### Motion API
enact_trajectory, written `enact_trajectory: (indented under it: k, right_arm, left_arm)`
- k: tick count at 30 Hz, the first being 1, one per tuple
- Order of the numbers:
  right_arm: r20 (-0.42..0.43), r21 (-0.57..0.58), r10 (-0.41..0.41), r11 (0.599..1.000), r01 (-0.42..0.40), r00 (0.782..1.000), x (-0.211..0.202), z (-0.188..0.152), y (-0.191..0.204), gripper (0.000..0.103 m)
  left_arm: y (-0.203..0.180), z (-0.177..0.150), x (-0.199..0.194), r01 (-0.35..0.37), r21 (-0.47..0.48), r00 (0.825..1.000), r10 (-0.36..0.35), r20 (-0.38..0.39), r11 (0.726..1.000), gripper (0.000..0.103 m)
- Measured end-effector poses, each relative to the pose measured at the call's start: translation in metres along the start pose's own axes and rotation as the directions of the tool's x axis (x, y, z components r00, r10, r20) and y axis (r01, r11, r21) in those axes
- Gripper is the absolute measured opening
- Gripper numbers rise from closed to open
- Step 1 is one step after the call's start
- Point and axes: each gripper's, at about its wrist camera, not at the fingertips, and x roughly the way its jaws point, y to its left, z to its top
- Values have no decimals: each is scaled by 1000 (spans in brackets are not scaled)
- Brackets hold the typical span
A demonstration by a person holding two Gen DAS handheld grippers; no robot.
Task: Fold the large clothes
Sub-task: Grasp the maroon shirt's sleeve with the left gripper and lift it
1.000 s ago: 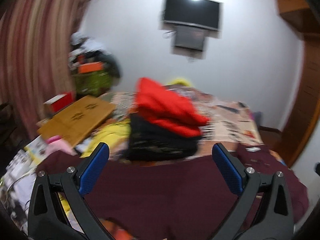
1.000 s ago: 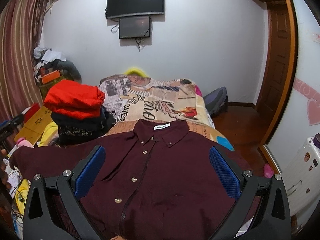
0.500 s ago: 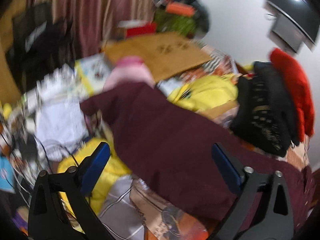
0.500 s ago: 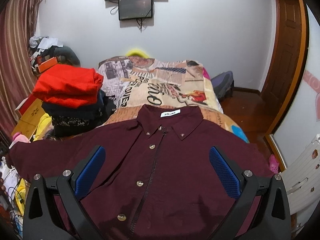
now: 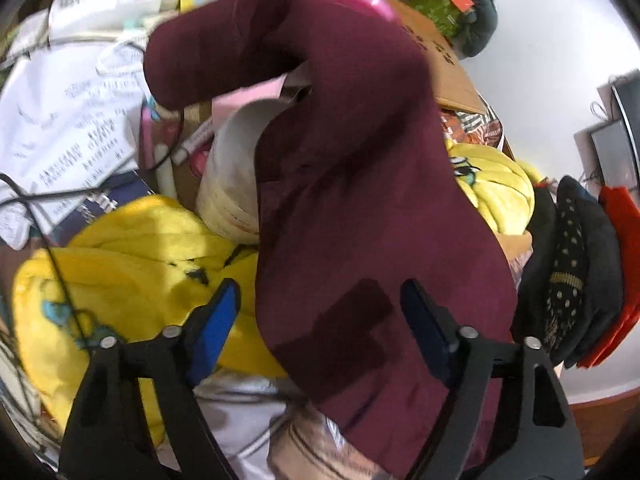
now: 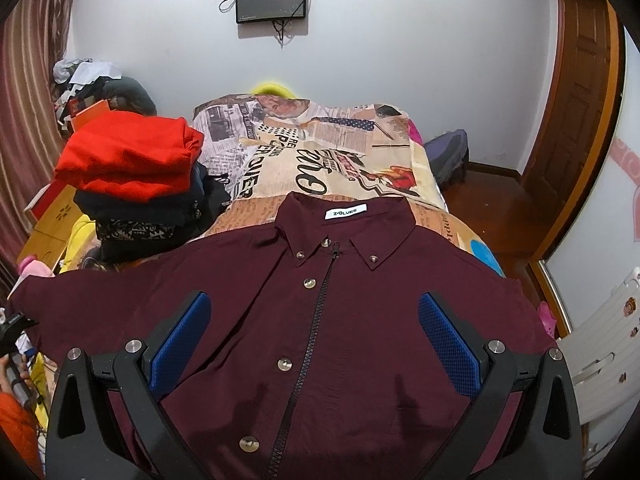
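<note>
A maroon button-up shirt point(image 6: 360, 300) lies face up on the bed point(image 6: 328, 160), collar away from me. Its left sleeve point(image 5: 352, 160) stretches off the bed's side over clutter. My left gripper point(image 5: 320, 320) hovers just above that sleeve. Its jaws are closing with the sleeve cloth between the blue pads point(image 5: 216, 320), which do not press on it. My right gripper point(image 6: 314, 334) hangs open over the shirt's front, with the zip and buttons between its fingers and nothing held.
A stack of folded clothes point(image 6: 136, 176), red on top, stands at the bed's left. Beside the bed lie a yellow blanket point(image 5: 132, 256), a white tub point(image 5: 232, 176), papers point(image 5: 68, 112) and cardboard point(image 5: 440, 60). A door point(image 6: 572, 120) and white chair point(image 6: 600, 352) are at the right.
My left gripper swung left and down from facing the room to close over the sleeve beside the bed, rolling as it went, and its jaws narrowed. The right gripper dipped slightly toward the shirt.
</note>
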Motion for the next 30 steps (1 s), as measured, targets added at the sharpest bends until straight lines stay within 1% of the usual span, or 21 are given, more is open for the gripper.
enact_trajectory:
  k: [1,2,3,5,6,7,8,9,10,11,13,15,16,19,21,22,23,24,26,29,30]
  right_arm:
    - [2,-1,-3,1000,3,1000,-1,0,0,103]
    - [3,-2,-6,1000,6,1000,-1,0,0,103]
    - [3,-2,-9,1000,9,1000,-1,0,0,103]
    - [3,0,-13,1000,13,1000,-1,0,0,103]
    - [4,3,-13,1000,13,1000,-2,0,-1,103]
    - [5,4,-14,1000,14,1000,-2,0,0,103]
    - [5,7,-13,1000,13,1000,-2,0,-1,103]
    - [6,8,-12,1000,12,1000,-2,0,-1,103]
    - [6,9,-11,1000,11,1000,-2,-1,-2,103]
    - [6,9,-10,1000,10,1000,-2,-1,-1,103]
    - [5,11,-7,1000,7,1000,-3,-2,-1,103]
    - [7,14,-3,1000,3,1000,-3,-2,-3,103]
    - [8,14,-1,1000,1,1000,-4,-3,-4,103]
    - [20,17,0,1000,0,1000,-7,-5,-8,103]
    - [27,23,-2,1000,2,1000,-9,-6,-11,103]
    - [31,26,-3,1000,2,1000,-10,-6,-14,103]
    - [36,32,-2,999,1,999,-12,-7,-17,103]
    - [40,40,-1,999,0,999,-13,-7,-20,103]
    - [45,55,0,999,-3,999,-14,-9,-27,103]
    - [50,77,1,997,-5,999,-17,-11,-36,103]
    - [55,84,-1,996,-4,999,-17,-12,-40,103]
  left_arm:
    - [1,1,4,17,-10,1000,-17,-6,1000,62]
    - [1,1,6,35,-18,999,-35,-7,999,56]
    - [-1,0,6,35,-17,999,-35,-2,999,51]
    - [-9,0,2,9,9,1000,-9,29,1000,34]
    - [-16,0,-3,2,37,999,-4,45,999,18]
    - [-21,0,-7,-13,63,998,9,60,998,10]
    - [-32,-1,-14,-48,109,995,38,89,993,9]
    - [-45,-4,-21,-91,161,990,72,123,983,6]
    - [-57,-6,-26,-127,206,984,96,153,970,6]
    - [-74,-10,-34,-165,262,974,116,193,951,6]
    - [-102,-18,-52,-200,345,958,110,264,917,4]
    - [-136,-28,-78,-213,415,939,69,336,885,4]
    - [-146,-30,-88,-203,430,935,45,351,880,4]
    - [-181,-37,-122,-121,467,929,-66,365,876,4]
    - [-201,-45,-141,-106,479,919,-99,382,871,4]
    - [-208,-47,-149,-70,489,917,-137,375,869,3]
    - [-207,-51,-159,-35,499,911,-178,372,866,3]
    - [-218,-58,-170,-16,520,897,-218,385,854,3]
    - [-234,-68,-183,-14,552,881,-251,402,834,3]
    - [-261,-84,-203,52,601,861,-340,377,797,3]
    - [-274,-92,-210,77,625,855,-374,359,777,3]
